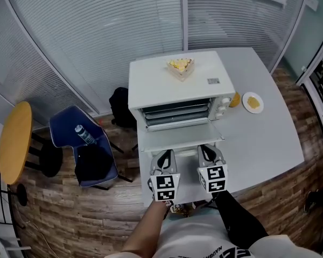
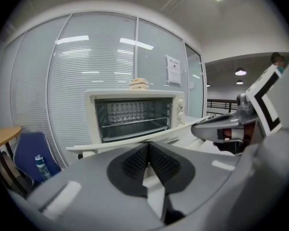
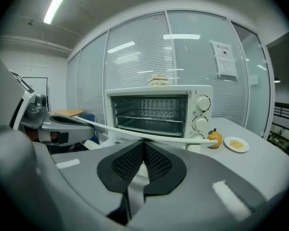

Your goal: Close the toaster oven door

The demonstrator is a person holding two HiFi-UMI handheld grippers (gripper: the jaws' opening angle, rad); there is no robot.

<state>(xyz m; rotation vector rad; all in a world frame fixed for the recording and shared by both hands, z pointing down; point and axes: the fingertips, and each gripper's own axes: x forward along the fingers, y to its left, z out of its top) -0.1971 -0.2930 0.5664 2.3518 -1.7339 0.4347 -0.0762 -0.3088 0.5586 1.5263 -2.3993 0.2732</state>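
The job has not really started. The toaster oven (image 1: 177, 87) sits by the left edge of the table (image 1: 274, 138). Its door (image 1: 178, 137) lies flat open and sticks out toward the near edge. We hold both tongs low, right at the door's front lip. The left tongs (image 2: 148, 146) are pinched closed with nothing in them. The right tongs (image 3: 143, 144) are pinched closed and empty too. Their pads are black and bumpy. We cannot tell if either one touches the door. We think all of the job is left: lift the door up and push it until it shuts.

Off the table on the left we see a smooth round yellow top (image 1: 13, 141). Next comes a blue chair (image 1: 70, 125) with a clear bottle (image 1: 85, 135) on its seat. The oven is a white, smooth box with shiny wire racks (image 1: 175, 112) inside and round knobs (image 1: 222, 107) on its right side. A small box of food (image 1: 181, 66) rests on its flat top. Toward the right edge lie a little orange (image 1: 234, 99) and a round white plate (image 1: 252, 102).
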